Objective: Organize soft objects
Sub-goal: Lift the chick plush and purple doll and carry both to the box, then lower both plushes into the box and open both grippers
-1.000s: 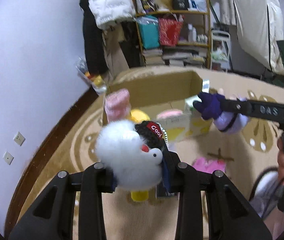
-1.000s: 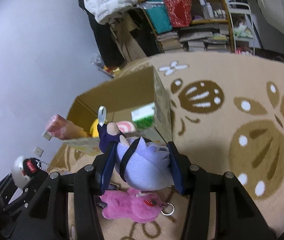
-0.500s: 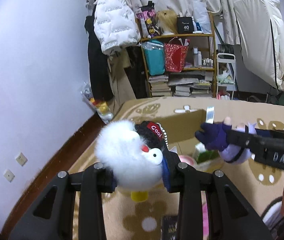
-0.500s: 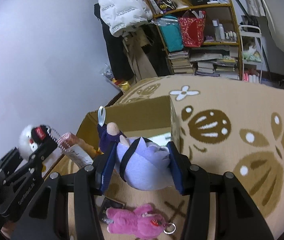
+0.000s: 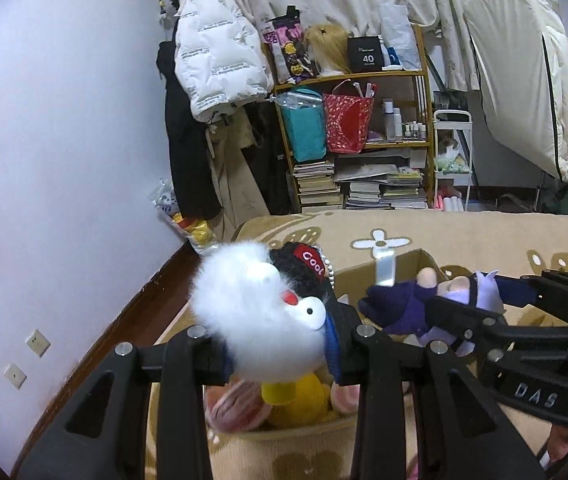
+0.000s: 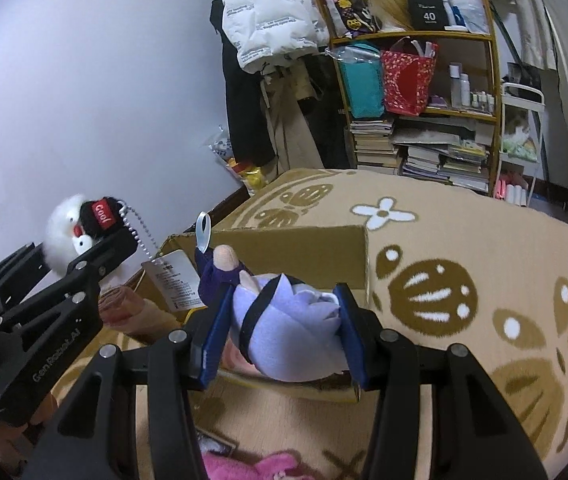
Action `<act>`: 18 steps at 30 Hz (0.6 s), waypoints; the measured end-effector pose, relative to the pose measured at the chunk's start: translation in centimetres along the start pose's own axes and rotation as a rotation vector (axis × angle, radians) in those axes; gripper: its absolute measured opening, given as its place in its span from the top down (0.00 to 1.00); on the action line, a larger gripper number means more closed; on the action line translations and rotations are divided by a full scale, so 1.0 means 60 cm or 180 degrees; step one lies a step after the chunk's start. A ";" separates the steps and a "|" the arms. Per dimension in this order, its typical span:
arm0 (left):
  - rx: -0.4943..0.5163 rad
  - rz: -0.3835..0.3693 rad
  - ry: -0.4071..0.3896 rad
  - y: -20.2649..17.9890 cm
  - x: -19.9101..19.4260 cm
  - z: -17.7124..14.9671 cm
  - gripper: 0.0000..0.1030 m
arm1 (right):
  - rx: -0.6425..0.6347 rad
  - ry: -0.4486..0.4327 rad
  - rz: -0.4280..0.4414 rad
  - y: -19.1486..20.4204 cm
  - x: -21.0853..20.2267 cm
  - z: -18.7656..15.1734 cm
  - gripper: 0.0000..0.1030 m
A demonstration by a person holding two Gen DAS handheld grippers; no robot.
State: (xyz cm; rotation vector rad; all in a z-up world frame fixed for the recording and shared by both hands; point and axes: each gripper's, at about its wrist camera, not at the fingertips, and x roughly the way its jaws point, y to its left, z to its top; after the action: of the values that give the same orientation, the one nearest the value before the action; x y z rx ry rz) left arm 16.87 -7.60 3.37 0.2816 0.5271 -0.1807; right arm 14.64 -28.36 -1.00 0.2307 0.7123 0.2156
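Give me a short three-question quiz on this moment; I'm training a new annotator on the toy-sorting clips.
1. True or false: the left gripper is closed on the white fluffy toy.
2. What does the right gripper hold? A) the pink plush B) the lilac-haired doll C) a book
3. Fill in: the pink plush lies on the ____, outside the cardboard box.

Key
1. True; the pads squeeze its sides.
2. B, the lilac-haired doll, clamped between the blue pads.
3. Carpet; the plush shows at the bottom edge of the right wrist view.
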 end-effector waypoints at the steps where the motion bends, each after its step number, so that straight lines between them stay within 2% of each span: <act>1: 0.0026 -0.0002 -0.0020 -0.004 0.005 0.004 0.68 | -0.0020 -0.0006 -0.0003 0.001 0.005 0.003 0.48; 7: 0.0019 -0.0070 0.0031 -0.017 0.019 0.011 0.68 | -0.0037 -0.0021 -0.0083 0.003 0.014 0.005 0.47; 9: 0.0070 -0.0018 0.0066 -0.024 0.024 0.010 0.67 | -0.0041 -0.0003 -0.0133 0.004 0.015 0.003 0.47; 18: 0.0030 -0.0036 0.0148 -0.022 0.041 0.000 0.66 | 0.0056 0.0015 -0.0043 -0.001 0.025 -0.010 0.46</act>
State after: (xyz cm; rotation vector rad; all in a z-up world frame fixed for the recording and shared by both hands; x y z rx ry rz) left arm 18.67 -9.09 1.81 0.2927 0.5741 -0.1880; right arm 15.35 -27.94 -2.37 0.2421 0.7205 0.1969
